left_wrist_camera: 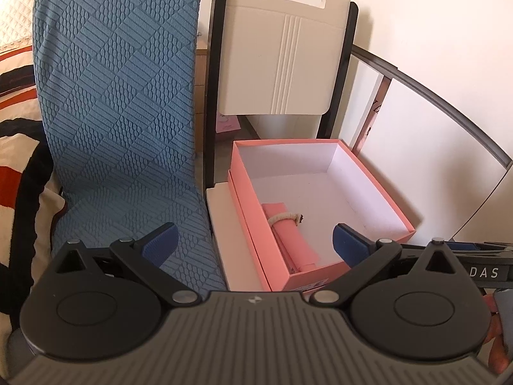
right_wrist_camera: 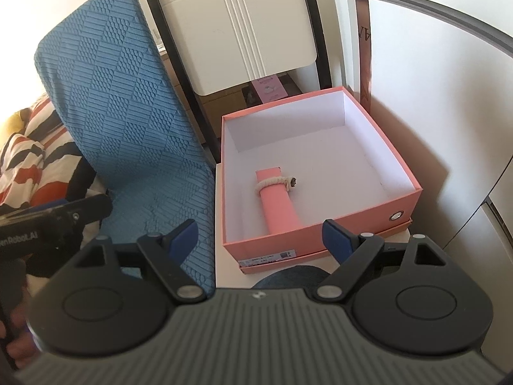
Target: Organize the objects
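Observation:
An open pink box (left_wrist_camera: 378,189) (right_wrist_camera: 404,179) with a white inside sits on its lid on a white surface. A pink roll (left_wrist_camera: 290,240) (right_wrist_camera: 277,199) tied with a cream cord lies inside it at the near left. My left gripper (left_wrist_camera: 253,240) is open and empty, held just in front of the box's near wall. My right gripper (right_wrist_camera: 261,239) is open and empty, also just in front of the box. The right gripper's body shows at the right edge of the left wrist view (left_wrist_camera: 481,272); the left gripper's body shows at the left of the right wrist view (right_wrist_camera: 54,221).
A chair with a blue textured cover (left_wrist_camera: 125,112) (right_wrist_camera: 128,122) stands left of the box. A folded beige chair with a black frame (left_wrist_camera: 282,57) (right_wrist_camera: 243,29) leans behind it. A white panel with a grey frame (left_wrist_camera: 433,147) (right_wrist_camera: 433,96) stands to the right. Striped bedding (left_wrist_camera: 19,173) lies far left.

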### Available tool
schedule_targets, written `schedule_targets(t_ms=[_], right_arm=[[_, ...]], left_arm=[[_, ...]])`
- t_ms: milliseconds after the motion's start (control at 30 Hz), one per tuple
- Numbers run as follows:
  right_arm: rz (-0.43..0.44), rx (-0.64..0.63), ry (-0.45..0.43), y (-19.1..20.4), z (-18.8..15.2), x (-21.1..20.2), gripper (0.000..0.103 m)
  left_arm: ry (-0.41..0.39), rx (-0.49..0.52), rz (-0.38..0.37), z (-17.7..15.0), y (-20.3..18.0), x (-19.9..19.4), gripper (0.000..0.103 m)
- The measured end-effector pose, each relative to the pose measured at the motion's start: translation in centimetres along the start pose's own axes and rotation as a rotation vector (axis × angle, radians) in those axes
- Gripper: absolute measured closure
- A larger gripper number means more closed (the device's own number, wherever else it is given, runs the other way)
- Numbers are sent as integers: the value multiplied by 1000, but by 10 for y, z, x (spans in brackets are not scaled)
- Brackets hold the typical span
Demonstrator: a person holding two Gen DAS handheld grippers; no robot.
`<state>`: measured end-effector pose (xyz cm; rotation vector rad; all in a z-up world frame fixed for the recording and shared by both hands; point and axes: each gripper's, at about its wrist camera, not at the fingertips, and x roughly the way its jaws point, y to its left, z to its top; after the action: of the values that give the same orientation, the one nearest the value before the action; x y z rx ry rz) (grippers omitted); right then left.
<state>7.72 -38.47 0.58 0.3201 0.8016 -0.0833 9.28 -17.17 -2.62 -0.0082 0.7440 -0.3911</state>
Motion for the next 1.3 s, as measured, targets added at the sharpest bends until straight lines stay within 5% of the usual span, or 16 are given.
schedule_targets(t_ms=[1300], right_arm=[[-12, -8, 8, 1, -2, 1, 17]], left_arm=[[3, 2, 17, -3, 0, 3, 0]])
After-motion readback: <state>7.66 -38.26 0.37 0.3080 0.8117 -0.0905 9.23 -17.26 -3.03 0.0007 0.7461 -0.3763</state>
